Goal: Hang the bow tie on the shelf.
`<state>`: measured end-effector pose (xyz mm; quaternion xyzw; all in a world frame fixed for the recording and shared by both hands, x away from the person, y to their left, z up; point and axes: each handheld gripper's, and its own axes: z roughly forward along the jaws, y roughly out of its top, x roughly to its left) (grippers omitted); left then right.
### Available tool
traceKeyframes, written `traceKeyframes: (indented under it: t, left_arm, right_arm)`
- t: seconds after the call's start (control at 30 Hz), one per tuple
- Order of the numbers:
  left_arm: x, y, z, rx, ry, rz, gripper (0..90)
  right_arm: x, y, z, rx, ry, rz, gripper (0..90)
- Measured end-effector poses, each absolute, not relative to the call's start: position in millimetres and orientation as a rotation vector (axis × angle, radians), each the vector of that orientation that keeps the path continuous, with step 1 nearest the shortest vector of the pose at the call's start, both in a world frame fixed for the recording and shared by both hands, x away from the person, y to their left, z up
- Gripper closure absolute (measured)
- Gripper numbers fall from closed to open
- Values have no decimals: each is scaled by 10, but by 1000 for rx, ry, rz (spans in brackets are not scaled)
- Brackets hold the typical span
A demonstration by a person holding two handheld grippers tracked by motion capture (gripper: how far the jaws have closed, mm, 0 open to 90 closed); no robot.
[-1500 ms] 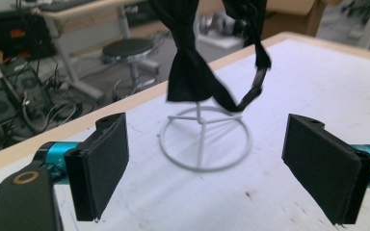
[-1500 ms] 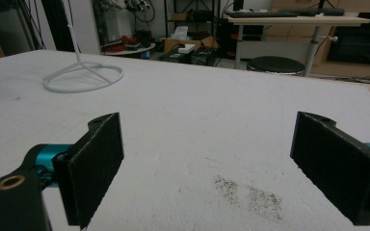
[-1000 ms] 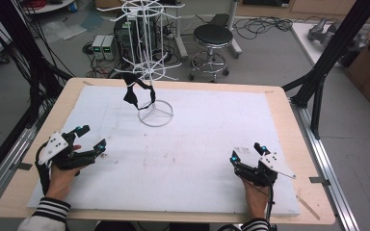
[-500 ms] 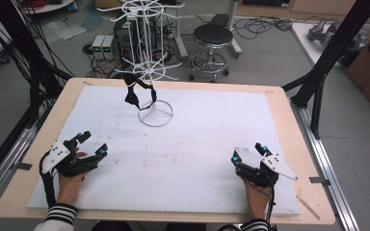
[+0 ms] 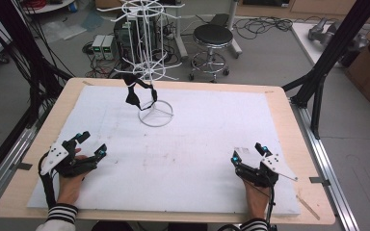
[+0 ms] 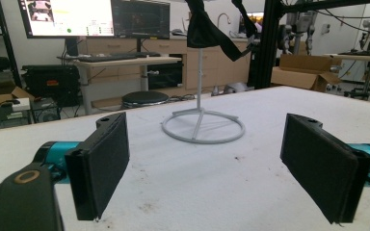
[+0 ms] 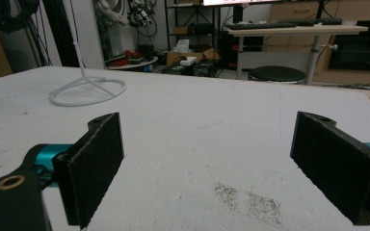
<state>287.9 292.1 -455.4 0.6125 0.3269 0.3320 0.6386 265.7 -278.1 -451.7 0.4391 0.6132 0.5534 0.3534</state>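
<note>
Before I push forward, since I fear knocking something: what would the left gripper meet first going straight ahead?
Probably the white wire stand's ring base, dead ahead between the open jaws of the left gripper; bare white tabletop lies before it.

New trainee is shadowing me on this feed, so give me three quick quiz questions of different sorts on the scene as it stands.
1. True or false: the left gripper is open.
2. What hangs on the white wire rack? A) black strap B) red towel C) keys
3. Fill in: the rack's ring base stands on the ____ sheet.

Key: 1 true. 2 A, the black strap. 3 white.
</note>
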Motion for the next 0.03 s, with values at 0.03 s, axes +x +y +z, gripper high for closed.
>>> traceKeyframes:
  t: [0.03]
  left_arm:
    - [2878,2920,-4554,1397,745,758,177]
  right_arm:
    - [2658,-2778,-4517,1133,1587,1426,105]
